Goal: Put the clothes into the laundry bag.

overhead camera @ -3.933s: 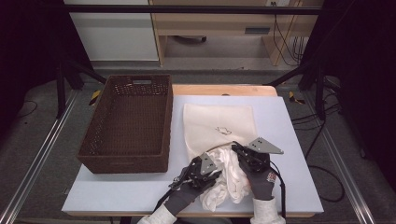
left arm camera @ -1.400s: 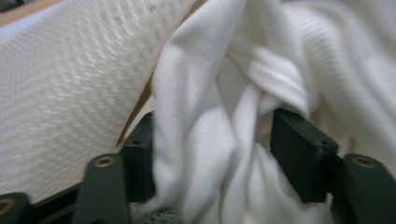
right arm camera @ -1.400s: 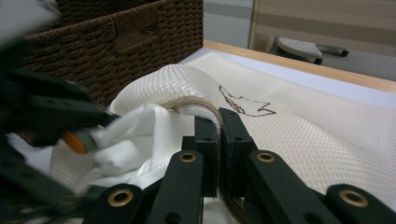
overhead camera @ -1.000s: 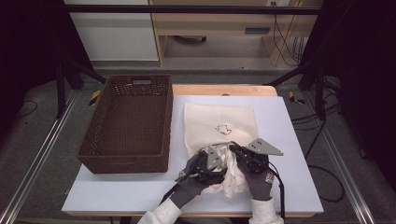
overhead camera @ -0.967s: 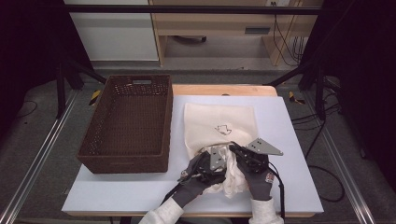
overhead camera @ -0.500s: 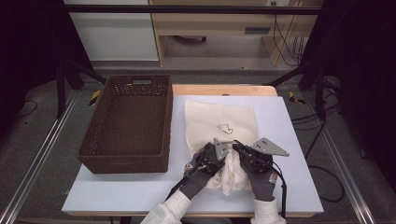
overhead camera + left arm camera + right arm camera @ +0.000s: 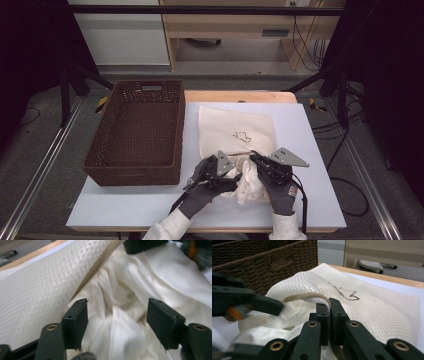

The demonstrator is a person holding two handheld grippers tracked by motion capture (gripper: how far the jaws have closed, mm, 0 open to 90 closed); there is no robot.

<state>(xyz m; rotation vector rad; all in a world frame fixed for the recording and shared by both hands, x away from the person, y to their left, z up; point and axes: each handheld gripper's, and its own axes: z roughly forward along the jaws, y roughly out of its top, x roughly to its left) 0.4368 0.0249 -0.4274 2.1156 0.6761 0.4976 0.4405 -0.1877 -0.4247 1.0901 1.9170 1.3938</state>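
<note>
cloth (image 7: 248, 184) bunched at the near mouth of a mesh bag (image 7: 237, 132), half in, half spilling onto the bench (image 7: 125, 207). bag lying flat, long axis running away from the person, zipper mouth (image 7: 312, 296) nearest. right tongs (image 7: 329, 315) pinched tight on the zipper edge, lifting the mouth into an arch. left tongs (image 7: 116, 320) just opened to a middling gap, straddling folds of cloth without pressing, nothing gripped. cloth directly ahead of and between the left jaws, bag opening just beyond, so left hand nearer for the next push. probably stuffing cloth deeper into the bag, along its length. basket (image 7: 137, 135) just left of the bag, apparently empty. bag holding part of the cloth.
</note>
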